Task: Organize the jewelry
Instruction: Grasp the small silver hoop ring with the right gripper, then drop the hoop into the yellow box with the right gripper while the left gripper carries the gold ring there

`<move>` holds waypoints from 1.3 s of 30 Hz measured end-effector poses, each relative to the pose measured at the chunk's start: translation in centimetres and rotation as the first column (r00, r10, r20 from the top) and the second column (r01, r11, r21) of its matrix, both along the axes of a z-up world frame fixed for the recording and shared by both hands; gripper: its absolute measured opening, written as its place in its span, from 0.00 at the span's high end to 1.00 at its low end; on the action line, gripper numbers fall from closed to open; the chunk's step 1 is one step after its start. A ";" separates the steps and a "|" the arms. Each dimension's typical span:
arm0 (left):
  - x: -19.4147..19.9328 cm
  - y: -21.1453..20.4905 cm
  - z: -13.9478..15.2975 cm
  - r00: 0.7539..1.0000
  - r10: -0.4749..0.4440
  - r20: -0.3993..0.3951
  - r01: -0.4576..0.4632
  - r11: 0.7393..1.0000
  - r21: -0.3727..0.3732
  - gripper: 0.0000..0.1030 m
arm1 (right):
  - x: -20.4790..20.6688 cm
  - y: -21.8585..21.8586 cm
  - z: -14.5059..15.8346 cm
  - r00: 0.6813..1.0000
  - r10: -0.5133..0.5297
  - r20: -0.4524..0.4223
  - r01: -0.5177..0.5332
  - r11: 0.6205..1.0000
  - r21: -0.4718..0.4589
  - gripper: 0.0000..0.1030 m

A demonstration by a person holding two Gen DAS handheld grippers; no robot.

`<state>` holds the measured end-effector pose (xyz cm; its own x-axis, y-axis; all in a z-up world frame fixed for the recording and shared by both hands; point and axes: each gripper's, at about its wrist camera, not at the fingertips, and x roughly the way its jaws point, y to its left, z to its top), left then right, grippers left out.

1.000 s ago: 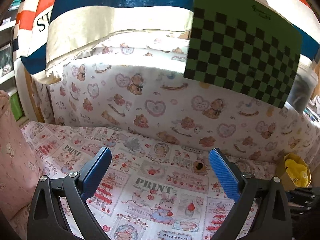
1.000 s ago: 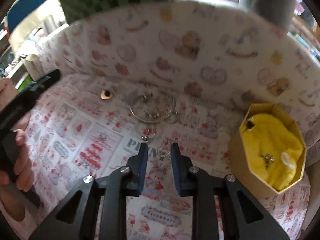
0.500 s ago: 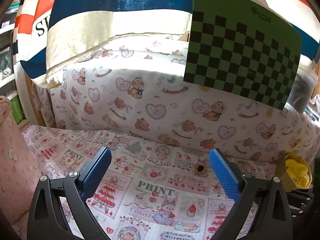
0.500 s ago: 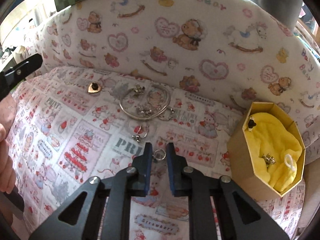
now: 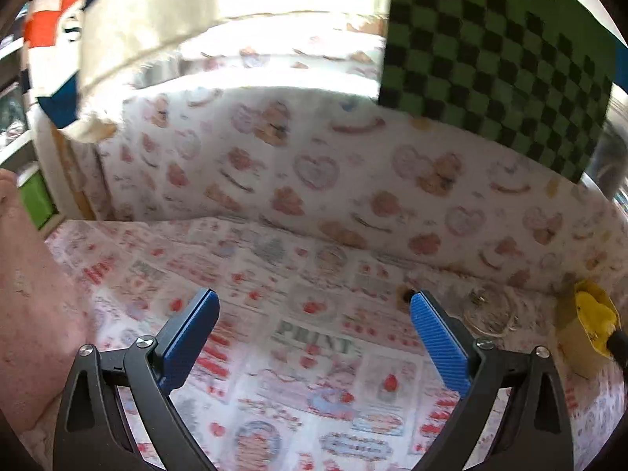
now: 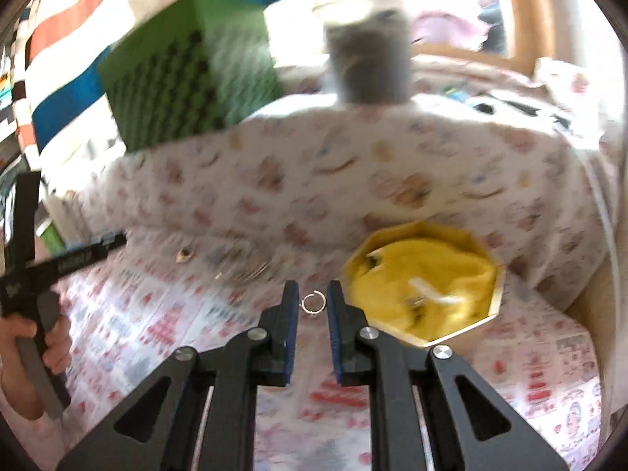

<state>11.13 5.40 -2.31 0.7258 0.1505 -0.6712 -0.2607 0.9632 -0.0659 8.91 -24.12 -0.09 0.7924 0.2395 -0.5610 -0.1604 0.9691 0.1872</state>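
Observation:
My right gripper (image 6: 313, 303) is shut on a small silver ring (image 6: 313, 303) and holds it above the cloth, just left of the octagonal box (image 6: 424, 282) with yellow lining. A silver bracelet (image 6: 251, 271) and a gold heart pendant (image 6: 184, 254) lie on the printed cloth to the left. My left gripper (image 5: 312, 337) is open and empty over the cloth. In the left wrist view the pendant (image 5: 404, 294) sits by the right finger, with the bracelet (image 5: 486, 310) and the box (image 5: 588, 322) further right.
A padded wall with a teddy-bear print (image 6: 353, 180) rises behind the cloth. A green checkered board (image 5: 498, 55) leans on it. A grey cylinder (image 6: 369, 66) stands behind the wall. The left hand holding its gripper (image 6: 39, 274) shows at the left.
My right gripper has lifted the ring off the cloth and swung right toward the yellow box. The left gripper has shifted slightly left; its view is blurred.

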 end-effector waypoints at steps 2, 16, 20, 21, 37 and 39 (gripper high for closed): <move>0.3 -0.6 -0.1 0.999 -0.038 -0.017 0.038 0.999 0.009 0.17 | 0.0 -1.2 0.0 1.000 -0.018 0.004 0.017 1.000 0.021 0.87; 7.0 -3.8 -1.3 0.951 -0.239 -0.197 0.232 0.971 -0.060 0.86 | -0.5 -4.9 0.1 0.992 -0.119 0.043 0.116 0.990 0.082 0.87; 8.8 -4.9 -2.5 0.917 -0.281 -0.282 0.277 0.959 -0.054 0.86 | -0.6 -5.7 0.4 0.987 -0.153 0.051 0.148 0.985 0.087 0.87; 9.1 -4.9 -2.6 0.921 -0.262 -0.287 0.264 0.964 -0.033 0.86 | -0.6 -5.9 0.3 0.987 -0.154 0.045 0.149 0.983 0.103 0.87; 9.7 -5.7 -2.5 0.913 -0.268 -0.308 0.269 0.962 -0.039 0.92 | -0.9 -6.1 0.8 0.981 -0.181 0.067 0.174 0.981 0.090 0.87; 8.8 -5.8 -1.6 0.915 -0.281 -0.291 0.279 0.959 -0.049 0.92 | -0.8 -6.3 0.8 0.980 -0.189 0.065 0.182 0.979 0.095 0.87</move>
<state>19.95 -0.38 -3.93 0.5093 -0.0346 -0.8599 0.0107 0.9994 -0.0339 8.08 -30.47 0.71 0.8656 0.1303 -0.4835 0.0042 0.9636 0.2672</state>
